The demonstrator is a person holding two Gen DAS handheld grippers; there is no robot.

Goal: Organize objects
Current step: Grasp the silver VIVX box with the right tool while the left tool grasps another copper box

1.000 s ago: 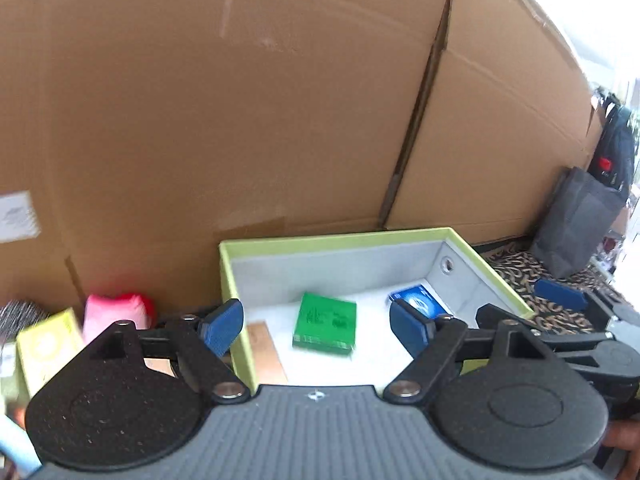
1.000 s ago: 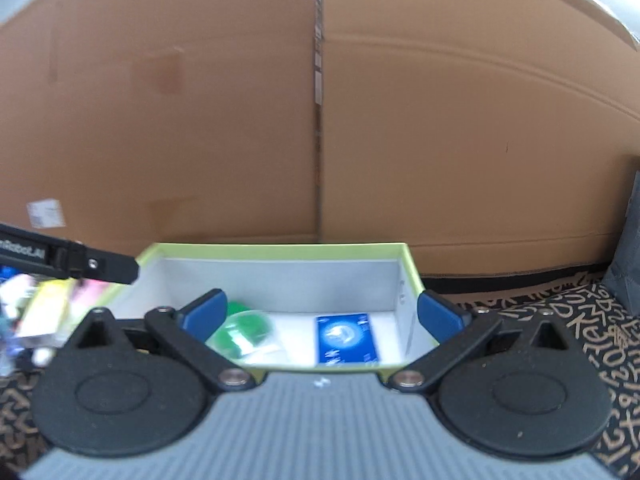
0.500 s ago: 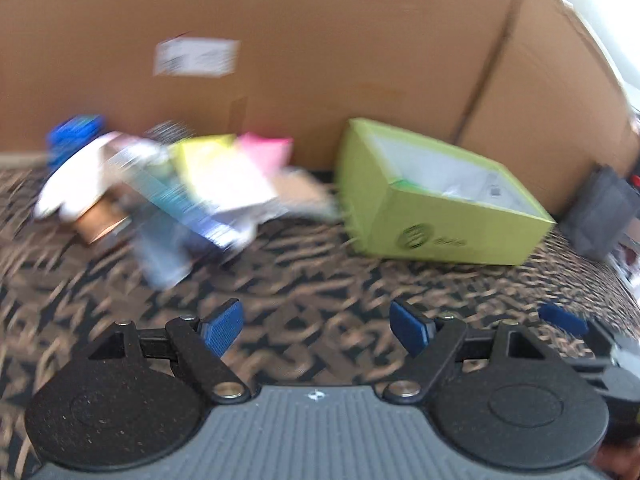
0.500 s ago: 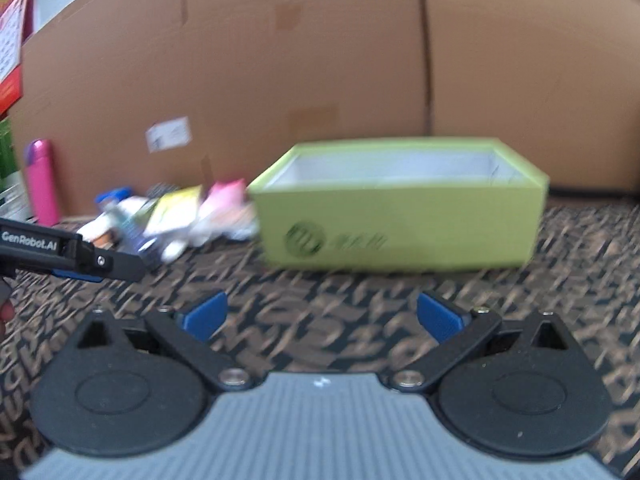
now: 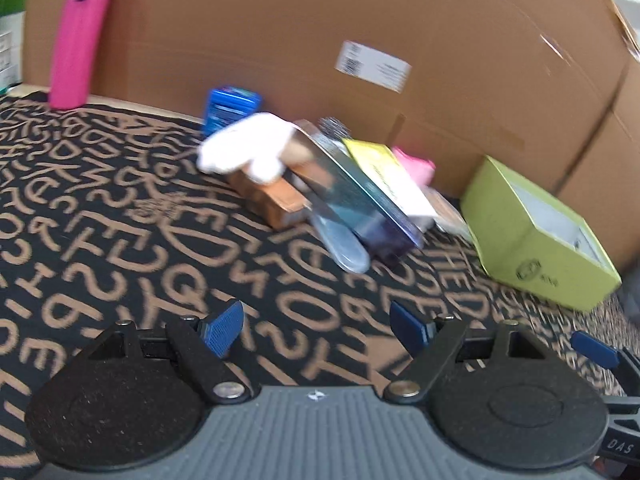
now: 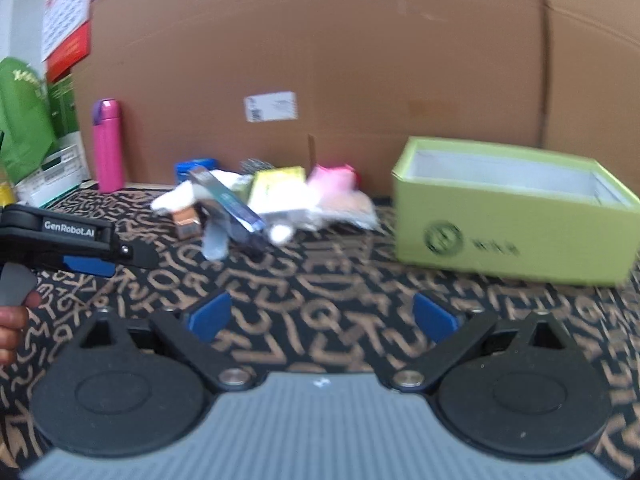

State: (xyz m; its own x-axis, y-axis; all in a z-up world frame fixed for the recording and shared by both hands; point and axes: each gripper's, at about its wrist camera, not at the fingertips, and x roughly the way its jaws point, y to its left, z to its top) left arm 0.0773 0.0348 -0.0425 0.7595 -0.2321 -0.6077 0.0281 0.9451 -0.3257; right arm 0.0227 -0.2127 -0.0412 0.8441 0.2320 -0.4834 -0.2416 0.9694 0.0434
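I have the left gripper (image 5: 316, 326) spread wide over the patterned cloth (image 5: 120, 216), nothing between its pads. The right gripper (image 6: 322, 318) is spread too — its jaws have just been closing a little, empty. The pile of small objects (image 6: 256, 204) lies far left of the green box (image 6: 512, 220) — near it, against the cardboard wall (image 6: 360, 60).

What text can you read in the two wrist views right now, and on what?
"GenRobot.AI": on the left gripper's black body, right wrist view.
"DAS": on black gear at the lower right edge, left wrist view.
White shipping label on the cardboard: too blurred.
Green box logo and print: blurred, unreadable.
Red wall calendar: too small.
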